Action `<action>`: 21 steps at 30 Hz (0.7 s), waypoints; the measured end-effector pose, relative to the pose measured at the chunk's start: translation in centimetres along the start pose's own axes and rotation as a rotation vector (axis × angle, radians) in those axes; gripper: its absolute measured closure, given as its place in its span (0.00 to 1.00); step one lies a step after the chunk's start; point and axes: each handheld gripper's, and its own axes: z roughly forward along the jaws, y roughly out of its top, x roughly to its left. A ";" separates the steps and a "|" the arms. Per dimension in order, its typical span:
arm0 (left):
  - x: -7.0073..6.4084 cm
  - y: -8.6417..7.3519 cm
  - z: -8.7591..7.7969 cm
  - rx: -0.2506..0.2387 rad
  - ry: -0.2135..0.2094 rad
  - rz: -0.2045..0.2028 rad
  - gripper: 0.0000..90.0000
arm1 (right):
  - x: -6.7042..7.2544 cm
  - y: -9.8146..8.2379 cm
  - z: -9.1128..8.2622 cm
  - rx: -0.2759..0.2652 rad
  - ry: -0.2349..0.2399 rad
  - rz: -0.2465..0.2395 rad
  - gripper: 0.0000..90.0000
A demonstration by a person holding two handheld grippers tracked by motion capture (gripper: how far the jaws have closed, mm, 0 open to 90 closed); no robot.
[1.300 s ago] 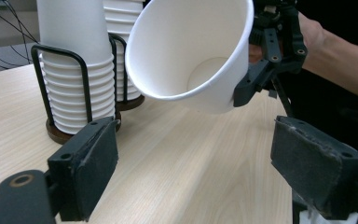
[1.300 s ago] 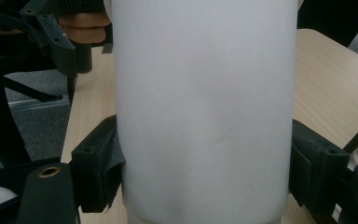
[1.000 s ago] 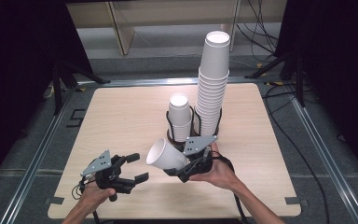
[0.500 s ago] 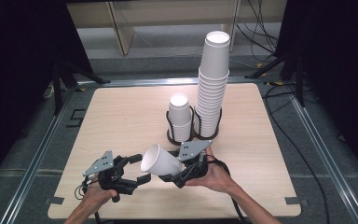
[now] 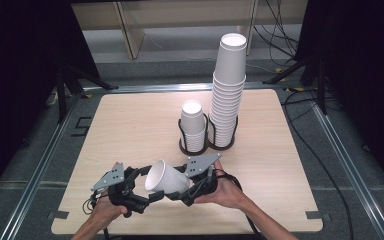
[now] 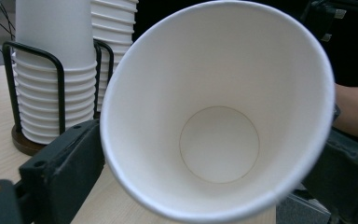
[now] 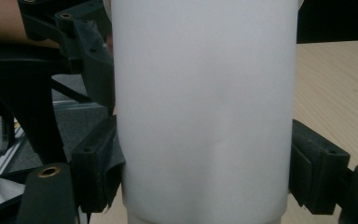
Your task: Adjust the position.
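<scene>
table [image 5: 130, 125]: light wood | on it: black cup rack [image 5: 207, 146]

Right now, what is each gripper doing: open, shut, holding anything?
Left gripper: open, jaws spread either side of the paper cup's rim, not gripping.
Right gripper: shut on the paper cup's body.

A white paper cup [image 5: 165, 178] is held on its side above the table [image 5: 130, 125] near its front edge, its open mouth turned toward the left gripper [image 5: 132, 192]. Its body is clamped between the right gripper's [image 5: 186, 196] jaws.
</scene>
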 end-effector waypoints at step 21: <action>-0.2 0.3 -0.2 -0.061 -0.032 0.000 0.09 | 0.5 -0.1 1.1 0.001 0.029 -0.014 0.26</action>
